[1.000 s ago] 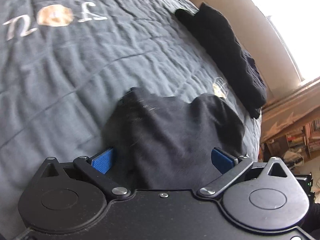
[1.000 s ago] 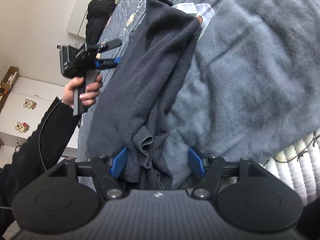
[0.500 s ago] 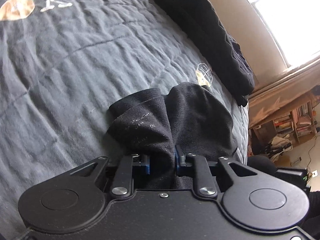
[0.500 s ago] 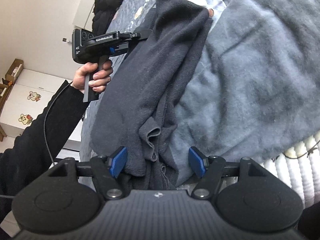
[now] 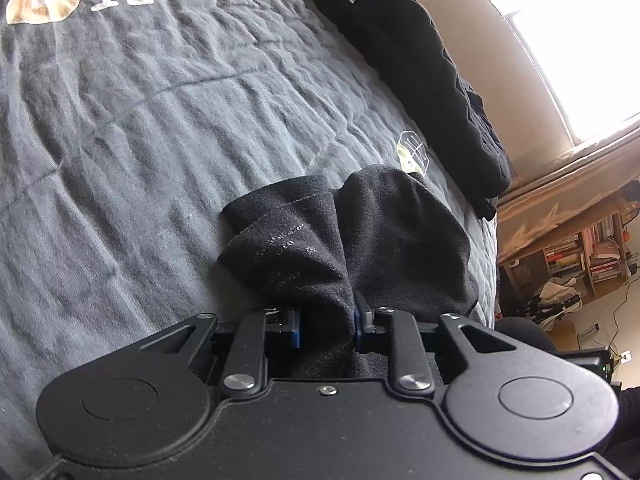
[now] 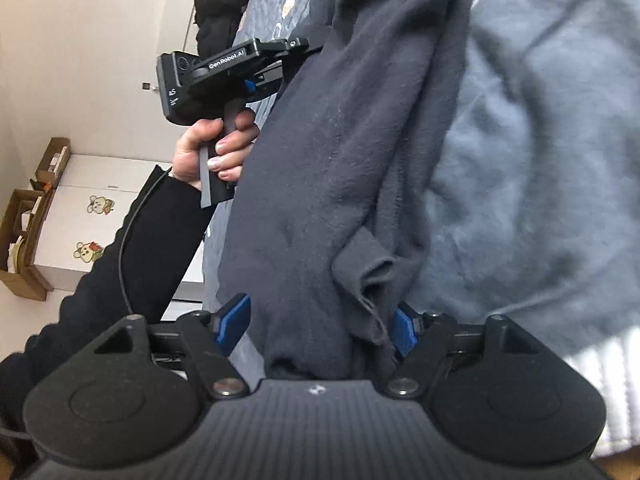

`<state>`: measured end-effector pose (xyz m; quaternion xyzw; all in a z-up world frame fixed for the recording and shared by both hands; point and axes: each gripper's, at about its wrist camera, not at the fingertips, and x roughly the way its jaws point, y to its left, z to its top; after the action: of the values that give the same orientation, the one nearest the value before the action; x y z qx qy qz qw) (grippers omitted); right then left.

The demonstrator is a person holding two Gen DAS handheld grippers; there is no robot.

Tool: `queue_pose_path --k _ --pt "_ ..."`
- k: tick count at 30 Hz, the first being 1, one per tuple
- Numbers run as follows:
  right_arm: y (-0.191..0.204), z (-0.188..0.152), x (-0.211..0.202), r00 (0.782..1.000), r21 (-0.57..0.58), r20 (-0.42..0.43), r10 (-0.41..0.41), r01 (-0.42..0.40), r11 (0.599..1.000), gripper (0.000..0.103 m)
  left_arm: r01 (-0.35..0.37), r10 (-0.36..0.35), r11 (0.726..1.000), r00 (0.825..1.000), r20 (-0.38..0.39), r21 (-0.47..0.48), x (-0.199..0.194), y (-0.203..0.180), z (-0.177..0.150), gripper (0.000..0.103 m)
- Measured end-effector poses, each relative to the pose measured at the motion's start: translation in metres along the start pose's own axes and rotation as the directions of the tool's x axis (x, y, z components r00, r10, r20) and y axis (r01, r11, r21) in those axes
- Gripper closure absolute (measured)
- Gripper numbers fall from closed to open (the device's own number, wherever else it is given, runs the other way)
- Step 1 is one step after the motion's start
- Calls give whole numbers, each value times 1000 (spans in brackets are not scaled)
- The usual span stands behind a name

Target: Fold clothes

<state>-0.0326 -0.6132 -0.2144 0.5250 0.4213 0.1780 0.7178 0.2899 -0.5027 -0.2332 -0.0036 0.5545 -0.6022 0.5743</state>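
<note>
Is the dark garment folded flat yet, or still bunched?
Still bunched. The dark garment hangs in loose lengthwise folds; the left gripper pinches a gathered end, and the other end sits between the right gripper's open fingers.

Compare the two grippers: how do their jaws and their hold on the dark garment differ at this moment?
The left gripper has its jaws nearly together, pinching a bunched fold of the dark garment; the right gripper has its jaws wide apart. The left's blue pads press the cloth, while the right's pads stand beside cloth that lies loose between them. Both have black bodies and blue pads, and both meet the same garment.
</note>
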Motion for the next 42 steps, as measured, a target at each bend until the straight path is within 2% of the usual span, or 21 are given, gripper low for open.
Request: queue_pose_path --k 1,3,6,10,13,20,25,29,32,35,39,42 --pt "3 2 4 1000 -4 5 -13 13 1000 37 -4 4 1000 1000 3 1 0 -1 -1 79" --pt "6 4 8 999 6 14 -35 35 999 69 -21 21 1000 1000 10 15 -2 -6 -2 82" --pt "5 7 9 999 51 25 -45 43 998 75 -53 52 998 998 32 46 -8 -17 -3 85" --pt "16 5 7 998 29 35 -58 57 998 77 -84 77 993 994 77 83 -27 -36 -2 87" --pt "22 5 9 999 20 37 -30 29 999 78 -95 82 990 989 126 105 -50 -55 0 88" --pt "36 2 -1 999 -74 33 -28 30 997 79 -151 106 969 968 227 193 -94 -126 9 89" --pt "34 4 -22 997 -85 76 -7 14 996 79 -177 100 952 951 292 251 -104 -180 23 89" --pt "27 -4 -19 993 -120 115 11 3 993 79 -179 73 932 945 320 316 -99 -227 46 89" --pt "25 0 -38 988 -154 156 21 3 988 79 -176 47 909 943 328 378 -87 -266 71 89" --pt "24 15 -76 978 -177 204 32 4 984 79 -161 2 882 941 338 444 -70 -309 101 89" --pt "22 48 -155 961 -217 276 15 47 975 79 -129 -78 844 931 356 520 -42 -359 144 89" --pt "26 84 -214 951 -260 306 -32 116 959 79 -103 -131 831 919 373 547 -15 -384 181 89"
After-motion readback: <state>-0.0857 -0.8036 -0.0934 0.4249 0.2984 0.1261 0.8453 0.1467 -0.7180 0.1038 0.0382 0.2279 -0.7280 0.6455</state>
